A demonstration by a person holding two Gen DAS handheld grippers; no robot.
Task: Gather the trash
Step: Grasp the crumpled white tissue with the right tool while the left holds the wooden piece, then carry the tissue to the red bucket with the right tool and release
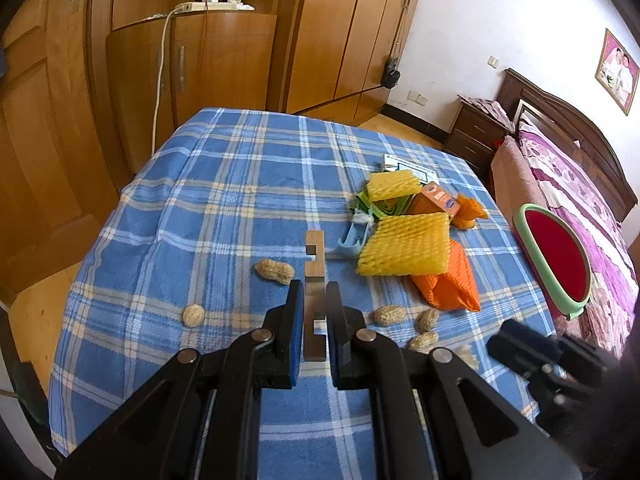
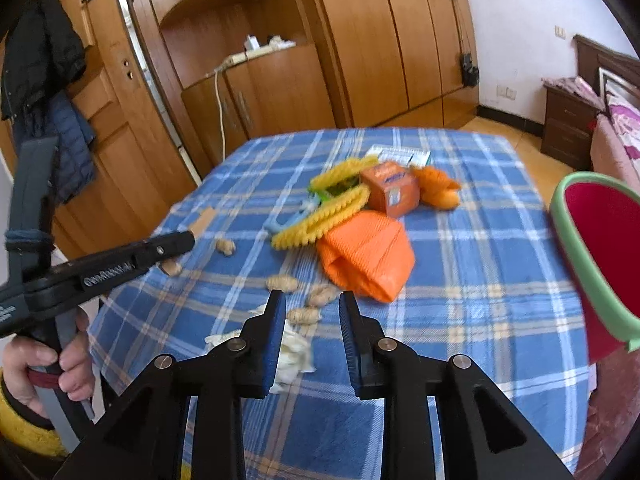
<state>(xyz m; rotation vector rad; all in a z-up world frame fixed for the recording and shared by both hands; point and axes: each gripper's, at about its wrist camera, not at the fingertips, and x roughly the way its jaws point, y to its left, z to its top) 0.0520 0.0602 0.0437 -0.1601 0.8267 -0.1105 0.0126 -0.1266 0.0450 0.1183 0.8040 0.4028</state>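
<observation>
Left gripper (image 1: 315,296) jaws clamped on notched wooden strip (image 1: 314,264), right gripper (image 2: 312,300) jaws parted, empty, crumpled tissue (image 2: 294,350) just beneath left jaw on counter (image 2: 480,264).

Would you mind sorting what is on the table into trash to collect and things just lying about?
For the job:
peanut shells
yellow foam nets
orange foam nets
crumpled tissue
orange carton
wooden piece in left gripper
red bin

Lying about:
plaid tablecloth
power strip
</observation>
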